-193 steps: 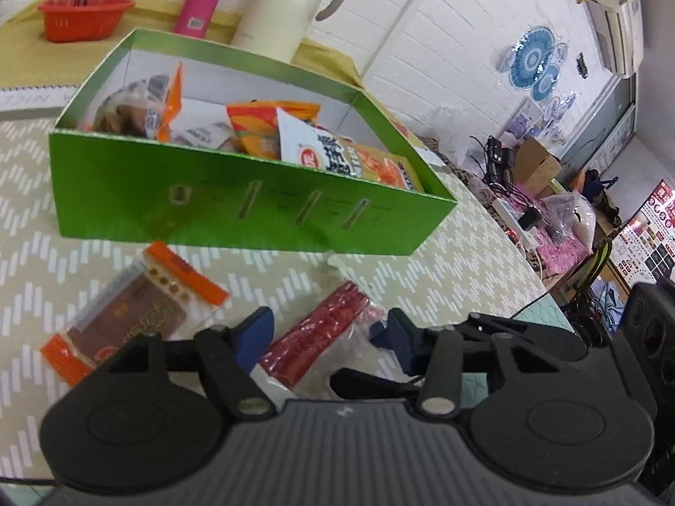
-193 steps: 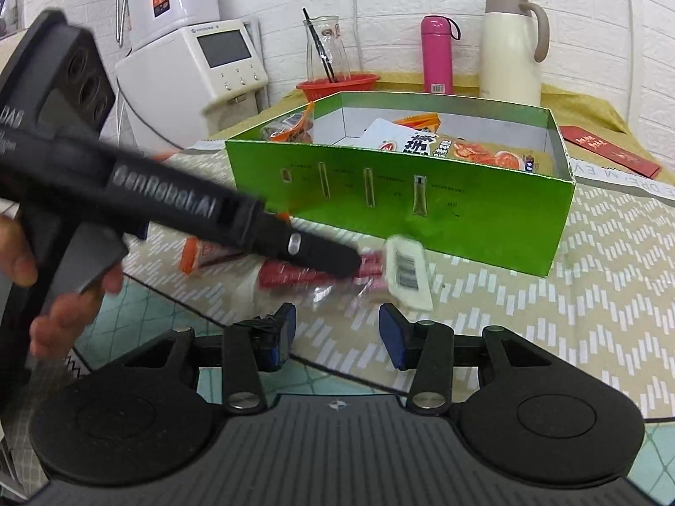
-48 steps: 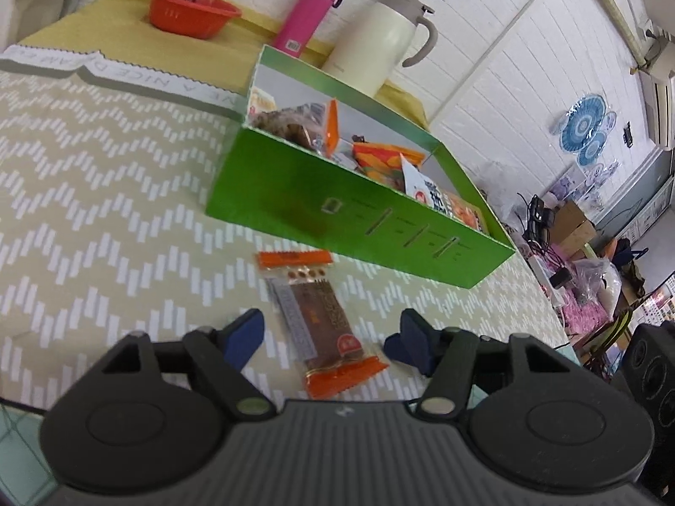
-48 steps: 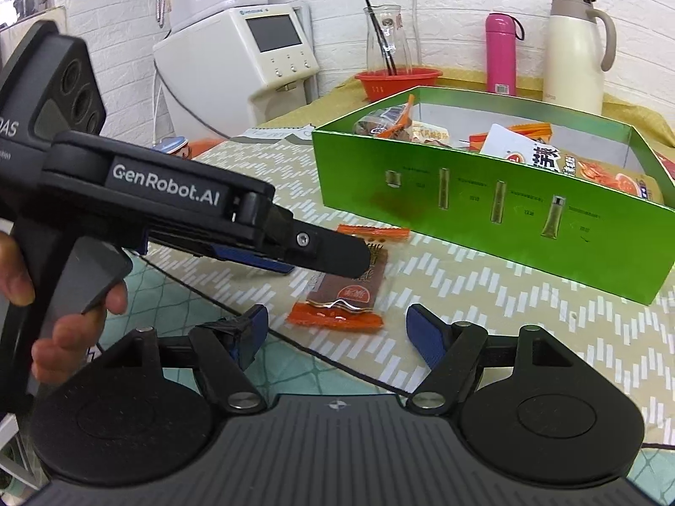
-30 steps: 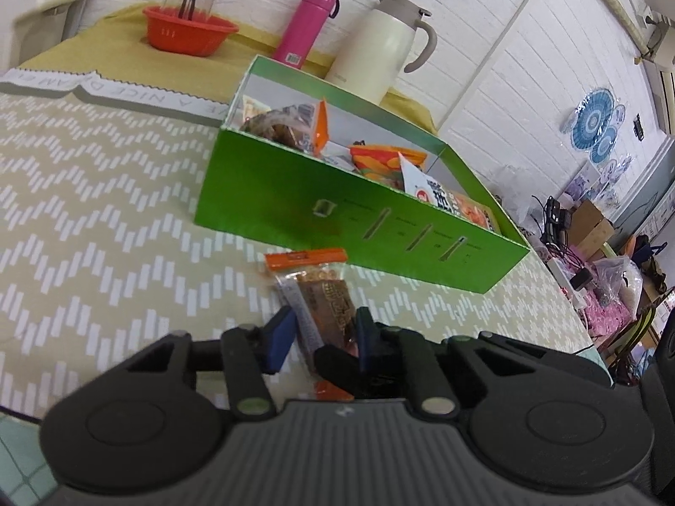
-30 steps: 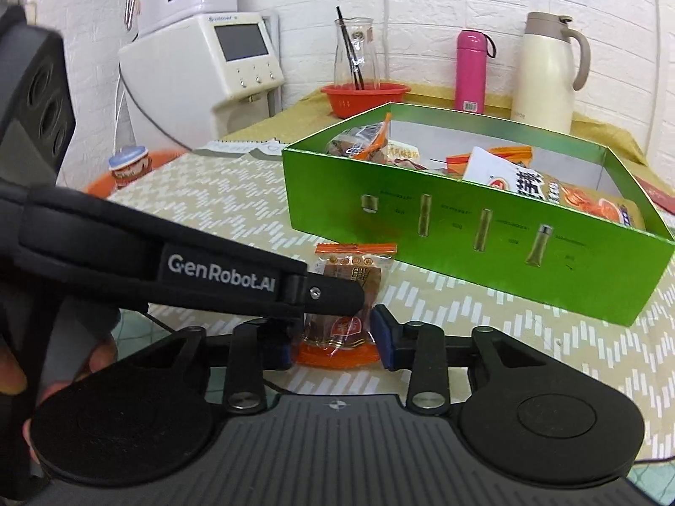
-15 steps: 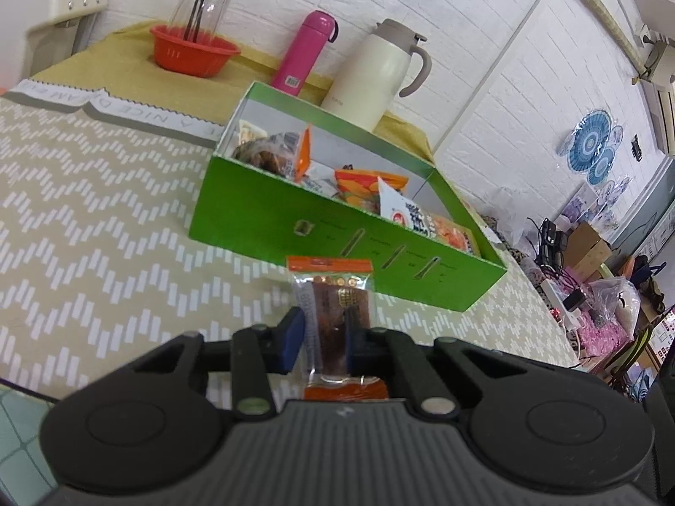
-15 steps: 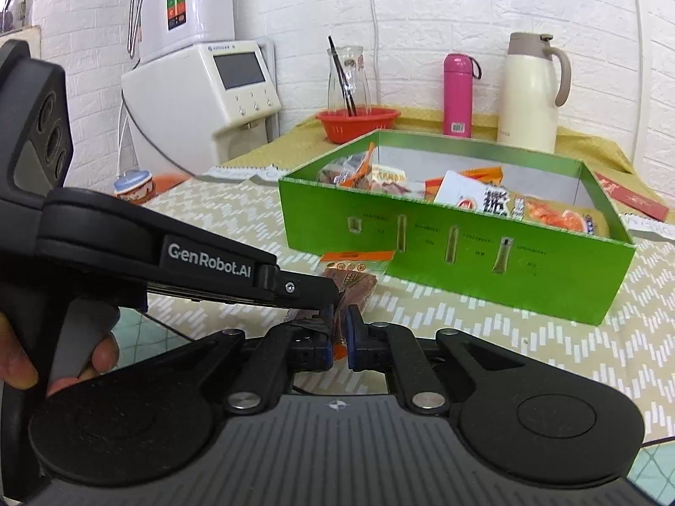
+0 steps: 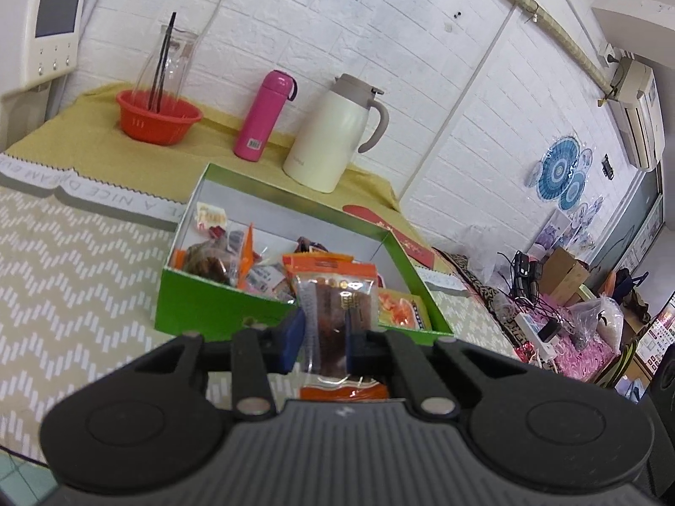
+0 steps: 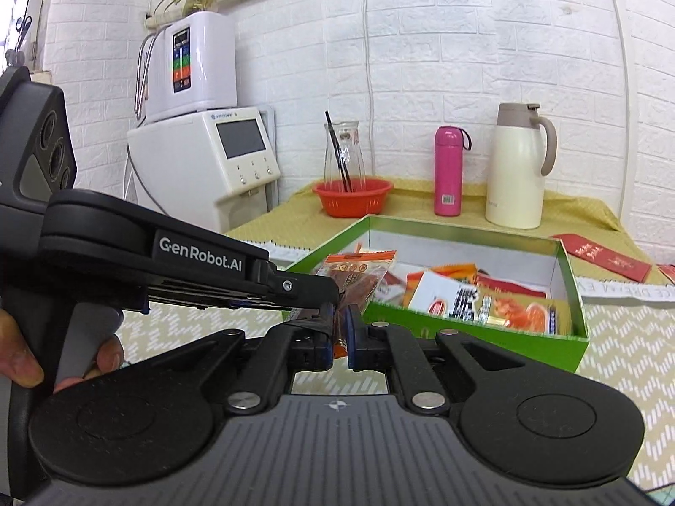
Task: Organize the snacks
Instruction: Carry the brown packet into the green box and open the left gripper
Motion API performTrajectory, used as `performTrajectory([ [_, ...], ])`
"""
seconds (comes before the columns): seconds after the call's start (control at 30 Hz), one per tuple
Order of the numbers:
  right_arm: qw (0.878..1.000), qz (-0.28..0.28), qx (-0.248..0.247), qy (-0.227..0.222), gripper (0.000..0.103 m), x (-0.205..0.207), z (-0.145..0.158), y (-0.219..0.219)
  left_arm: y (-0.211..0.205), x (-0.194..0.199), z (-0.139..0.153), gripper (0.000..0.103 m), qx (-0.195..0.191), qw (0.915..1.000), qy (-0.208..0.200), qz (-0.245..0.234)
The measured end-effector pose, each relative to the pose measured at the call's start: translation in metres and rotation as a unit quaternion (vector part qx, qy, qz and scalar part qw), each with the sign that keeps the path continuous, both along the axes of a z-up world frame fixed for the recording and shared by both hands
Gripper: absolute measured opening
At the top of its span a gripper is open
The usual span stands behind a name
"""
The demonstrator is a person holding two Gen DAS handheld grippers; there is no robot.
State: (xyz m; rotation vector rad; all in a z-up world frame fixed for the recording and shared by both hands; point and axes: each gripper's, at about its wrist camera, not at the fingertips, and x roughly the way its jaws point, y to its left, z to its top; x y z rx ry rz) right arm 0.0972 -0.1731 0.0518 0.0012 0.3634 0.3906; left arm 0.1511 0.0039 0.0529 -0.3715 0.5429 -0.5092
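"GenRobot.AI" stands on the left tongs [image 10: 337,295]; the tablecloth edge [image 9: 105,200] reads "A NICE".

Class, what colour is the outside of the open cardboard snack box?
Bright green on the open cardboard snack box; clearest in the right wrist view.

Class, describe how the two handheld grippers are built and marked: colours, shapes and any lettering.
Both grippers, left gripper and right gripper, are matte black, with ribbed bodies, round side discs, silver pivot bolts and blue finger pads. White "GenRobot.AI" lettering marks the left one's side.
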Motion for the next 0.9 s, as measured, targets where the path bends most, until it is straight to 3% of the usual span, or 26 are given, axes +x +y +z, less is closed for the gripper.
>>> performTrajectory([
  [0.27, 1.000, -0.005, 0.012, -0.013, 0.013, 0.034, 0.004, -0.008, -0.010, 0.038, 0.011, 0.000, 0.004, 1.0000, -0.006, 0.004],
  [0.8, 1.000, -0.002, 0.018, 0.003, 0.016, 0.085, -0.025, -0.016, -0.018, 0.103, -0.020, 0.000, 0.018, 0.9993, 0.033, 0.002],
  [0.83, 1.000, -0.003, 0.013, -0.002, 0.024, 0.085, -0.027, -0.016, -0.017, 0.104, -0.021, 0.004, 0.015, 0.9994, 0.032, 0.005],
  [0.9, 1.000, -0.013, -0.001, -0.020, 0.035, 0.082, -0.029, -0.018, -0.010, 0.102, -0.021, 0.038, -0.004, 0.9996, 0.023, 0.016],
])
